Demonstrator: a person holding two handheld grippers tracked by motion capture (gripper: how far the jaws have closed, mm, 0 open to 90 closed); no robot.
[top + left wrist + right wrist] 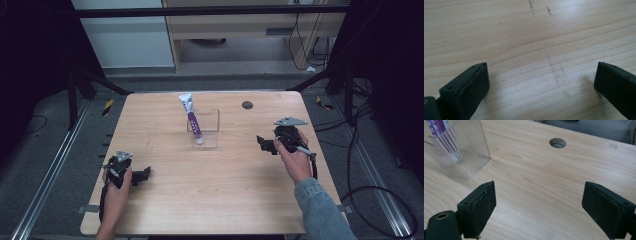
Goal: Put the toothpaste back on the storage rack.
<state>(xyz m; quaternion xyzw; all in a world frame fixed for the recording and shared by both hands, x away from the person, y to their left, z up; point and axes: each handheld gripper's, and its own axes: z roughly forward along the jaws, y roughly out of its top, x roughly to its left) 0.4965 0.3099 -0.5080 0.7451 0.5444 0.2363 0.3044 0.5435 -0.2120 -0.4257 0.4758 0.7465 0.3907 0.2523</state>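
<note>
A clear ribbed plastic container (pixel 205 131) stands near the middle of the wooden table (pixel 210 200). A white and purple tube (pixel 190 116) leans in it, cap down, its flat end sticking out toward the far side. My left gripper (pixel 145 174) rests low at the front left, open, with bare wood between its jaws (pixel 541 82). My right gripper (pixel 261 142) is open to the right of the container and points toward it. In the right gripper view (pixel 539 205) the container (pixel 461 152) and tube (pixel 439 126) sit at the upper left, apart from the jaws.
A round cable hole (pixel 247 104) lies at the table's far right, also seen as the hole (pixel 558 143) ahead of the right jaws. Black frame bars and cables surround the table. Faint pencil marks (pixel 511 47) cross the wood.
</note>
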